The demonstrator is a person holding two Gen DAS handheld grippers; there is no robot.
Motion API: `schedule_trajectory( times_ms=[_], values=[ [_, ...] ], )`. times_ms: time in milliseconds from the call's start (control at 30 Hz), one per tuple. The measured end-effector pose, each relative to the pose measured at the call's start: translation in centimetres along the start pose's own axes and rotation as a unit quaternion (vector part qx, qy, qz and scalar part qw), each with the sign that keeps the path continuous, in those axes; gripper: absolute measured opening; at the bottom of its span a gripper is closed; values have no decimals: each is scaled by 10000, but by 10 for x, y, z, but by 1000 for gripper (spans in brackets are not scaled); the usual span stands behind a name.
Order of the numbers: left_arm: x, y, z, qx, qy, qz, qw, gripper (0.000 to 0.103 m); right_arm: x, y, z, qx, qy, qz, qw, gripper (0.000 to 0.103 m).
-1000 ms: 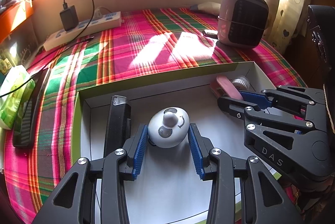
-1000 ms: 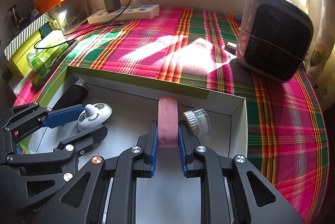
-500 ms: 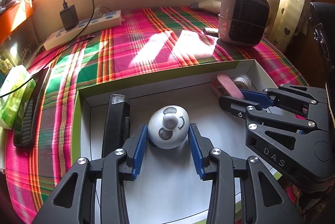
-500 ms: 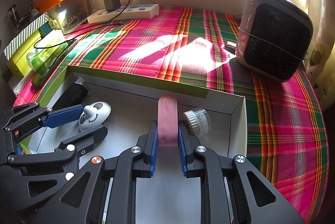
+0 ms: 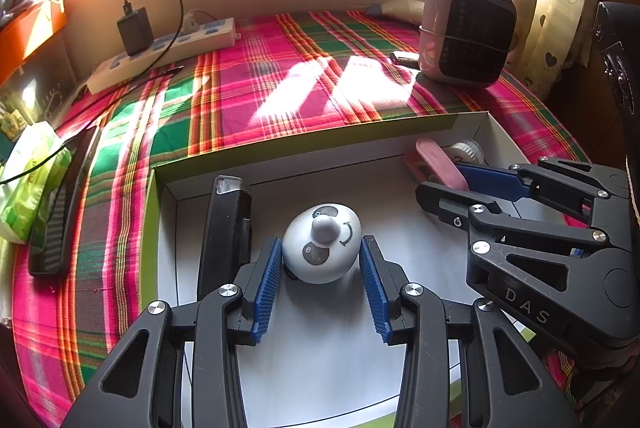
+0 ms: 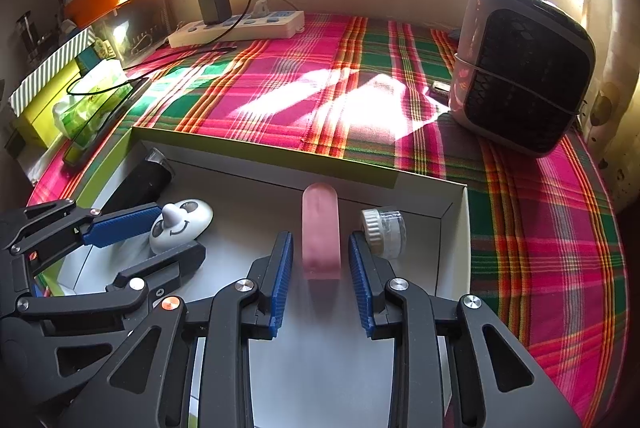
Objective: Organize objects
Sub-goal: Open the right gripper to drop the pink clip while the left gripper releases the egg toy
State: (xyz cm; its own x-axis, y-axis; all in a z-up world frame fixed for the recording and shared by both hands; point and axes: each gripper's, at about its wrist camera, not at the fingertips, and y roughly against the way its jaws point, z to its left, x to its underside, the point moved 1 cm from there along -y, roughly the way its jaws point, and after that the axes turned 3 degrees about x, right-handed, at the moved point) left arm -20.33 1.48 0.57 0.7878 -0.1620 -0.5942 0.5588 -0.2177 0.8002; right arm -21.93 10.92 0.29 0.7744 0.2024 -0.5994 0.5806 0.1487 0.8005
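My right gripper (image 6: 320, 268) stands open around the pink case (image 6: 321, 232), pads clear of it, on the white floor of the shallow box (image 6: 456, 228) beside a small jar (image 6: 384, 230). My left gripper (image 5: 320, 280) is open too, straddling the panda-faced egg toy (image 5: 322, 244). The box sits on a plaid cloth (image 6: 320, 88) under a sunlit window, with a heater (image 6: 524, 68) nearby.

Pink case (image 5: 440, 165) partly behind right claw (image 5: 460, 188)

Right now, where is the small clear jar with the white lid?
In the right wrist view, the jar lies on its side in the box's far right corner, just right of the pink case.
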Motion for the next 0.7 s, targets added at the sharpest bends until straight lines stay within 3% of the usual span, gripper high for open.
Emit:
schedule_trajectory(
  times_ms=[100, 700],
  values=[
    [0, 1, 0, 15, -1, -17, 10000, 39, 0, 2, 0, 6, -3, -20, 10000, 36],
    [6, 21, 2, 43, 105, -179, 9998, 39, 5, 17, -2, 12, -150, -156, 9998, 37]
  ],
)
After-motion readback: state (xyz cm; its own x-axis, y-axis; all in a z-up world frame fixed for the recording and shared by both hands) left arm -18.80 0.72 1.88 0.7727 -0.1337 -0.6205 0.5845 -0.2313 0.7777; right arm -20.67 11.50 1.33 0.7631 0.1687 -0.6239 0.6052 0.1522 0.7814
